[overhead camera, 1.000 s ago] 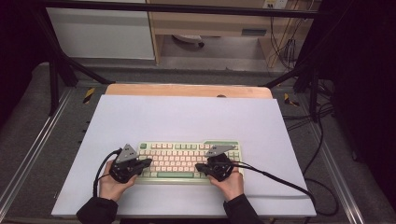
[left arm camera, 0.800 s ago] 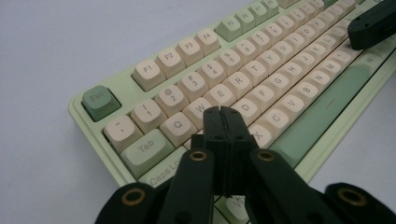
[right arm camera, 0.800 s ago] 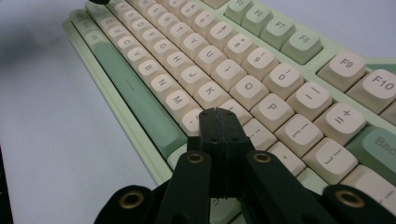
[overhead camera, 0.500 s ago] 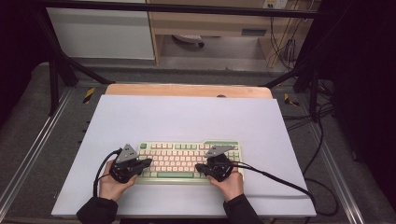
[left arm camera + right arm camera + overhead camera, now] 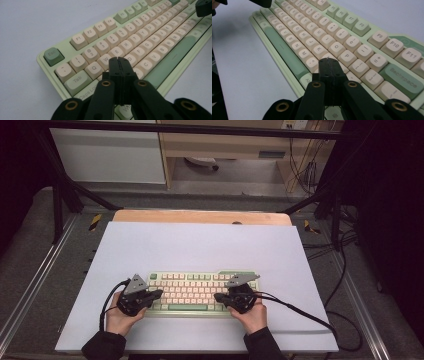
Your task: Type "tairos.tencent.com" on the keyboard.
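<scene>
Keyboard work occupies the near middle of the white table sheet (image 5: 200,245): a pale green mechanical keyboard with cream keycaps and darker green accent keys (image 5: 200,287) lies flat, its long side parallel to the table's front edge. The left gripper (image 5: 155,295), black with a grey three-cornered plate on top, sits over the keyboard's left end, held in the person's left hand (image 5: 120,317). The right gripper (image 5: 220,298) sits over the right end in the right hand (image 5: 254,315), its cable (image 5: 300,312) trailing off to the right across the sheet.

In the left gripper view, the two black jaws are pressed together with nothing between them, their tip (image 5: 118,60) above the cream keys near W and E. In the right gripper view, the jaws are likewise clenched on nothing, the tip (image 5: 327,61) over the keys just below P, with the dark green Backspace key (image 5: 402,80) to the right. Whether either tip touches a key cannot be told.
</scene>
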Motion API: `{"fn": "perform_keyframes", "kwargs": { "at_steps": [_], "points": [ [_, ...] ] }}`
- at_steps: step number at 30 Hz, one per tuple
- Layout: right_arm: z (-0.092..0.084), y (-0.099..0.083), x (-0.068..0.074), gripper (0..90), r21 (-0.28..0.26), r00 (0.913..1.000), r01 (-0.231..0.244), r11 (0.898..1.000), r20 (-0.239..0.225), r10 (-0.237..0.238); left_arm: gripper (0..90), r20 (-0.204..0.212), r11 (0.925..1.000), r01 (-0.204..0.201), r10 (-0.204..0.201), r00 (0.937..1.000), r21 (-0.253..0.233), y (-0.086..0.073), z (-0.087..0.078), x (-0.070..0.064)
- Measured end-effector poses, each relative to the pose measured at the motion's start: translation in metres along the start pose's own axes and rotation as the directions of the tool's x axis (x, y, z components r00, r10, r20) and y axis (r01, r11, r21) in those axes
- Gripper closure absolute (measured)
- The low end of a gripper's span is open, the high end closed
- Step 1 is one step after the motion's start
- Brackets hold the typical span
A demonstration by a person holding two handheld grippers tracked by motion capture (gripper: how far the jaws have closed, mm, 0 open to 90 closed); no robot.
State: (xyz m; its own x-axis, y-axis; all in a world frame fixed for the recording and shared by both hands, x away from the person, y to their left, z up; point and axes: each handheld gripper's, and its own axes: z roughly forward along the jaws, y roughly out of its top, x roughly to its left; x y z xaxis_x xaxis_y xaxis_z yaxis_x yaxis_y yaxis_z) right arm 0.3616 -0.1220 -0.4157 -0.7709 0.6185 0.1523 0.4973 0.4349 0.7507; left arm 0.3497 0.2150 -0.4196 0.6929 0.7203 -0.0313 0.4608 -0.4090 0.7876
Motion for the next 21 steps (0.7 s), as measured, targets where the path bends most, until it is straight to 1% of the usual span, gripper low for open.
{"fn": "perform_keyframes", "kwargs": {
  "at_steps": [2,10,13,21],
  "points": [
    [-0.002,-0.001,-0.001,90.0,-0.008,1.0,-0.009,1.0,-0.001,0.009,89.7,0.002,1.0,-0.001,0.001,1.0,0.001,0.001,0.001,-0.001],
    [-0.007,-0.006,-0.005,90.0,-0.006,0.9999,-0.015,1.0,0.0,0.015,89.7,0.0,1.0,-0.009,0.009,1.0,0.0,0.007,0.002,-0.005],
    [-0.008,-0.009,-0.006,90.0,-0.007,0.9999,-0.013,1.0,0.002,0.013,89.7,0.001,0.9999,-0.013,0.013,0.9999,0.001,0.009,0.003,-0.007],
    [-0.014,-0.014,-0.008,90.0,-0.011,0.9995,-0.031,0.999,0.004,0.031,89.7,0.002,0.9997,-0.024,0.024,0.9997,0.0,0.019,0.009,-0.013]
  ]
}}
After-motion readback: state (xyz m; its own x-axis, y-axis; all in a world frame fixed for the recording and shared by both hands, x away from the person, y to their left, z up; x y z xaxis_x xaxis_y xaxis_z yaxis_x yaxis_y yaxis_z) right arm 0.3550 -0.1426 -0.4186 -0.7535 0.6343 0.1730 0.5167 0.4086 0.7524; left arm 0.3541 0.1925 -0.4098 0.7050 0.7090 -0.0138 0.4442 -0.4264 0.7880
